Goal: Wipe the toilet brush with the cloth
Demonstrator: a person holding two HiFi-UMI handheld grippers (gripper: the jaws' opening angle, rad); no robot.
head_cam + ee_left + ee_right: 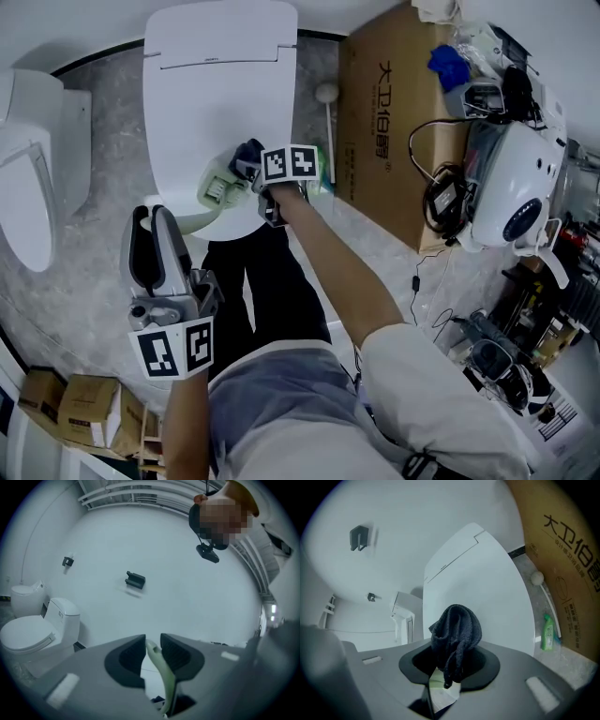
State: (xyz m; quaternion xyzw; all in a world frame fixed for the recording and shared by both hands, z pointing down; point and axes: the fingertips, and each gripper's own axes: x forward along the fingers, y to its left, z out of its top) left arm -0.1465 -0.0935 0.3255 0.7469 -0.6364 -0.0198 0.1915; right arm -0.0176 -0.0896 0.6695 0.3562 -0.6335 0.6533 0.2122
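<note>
Right claw (451, 660): clamped on the dark cloth (457, 630), which bunches up out of the jaws in a loose fold.
Cloth: in the head view I see it (246, 154) pressed against the head end of the toilet brush (218, 186), over the front of the toilet's closed lid.
Left claw (152, 644): closed on the brush's pale green handle (164, 677), which stands between the two pads and touches both.
Toilet brush: held between my two claws, its handle end at the left claw (155, 220) and its head end at the right claw (255, 171). A pale green part of it shows just under the cloth in the right gripper view (440, 693).
Toilet (220, 84): white, lid down, directly beyond the brush.
Second toilet (28, 187): far left, well apart from both claws.
Green bottle (548, 632): upright on the floor between the toilet and the cardboard box (394, 122).
Stick (327, 94): white, ball-ended, in the same gap beside the box.
</note>
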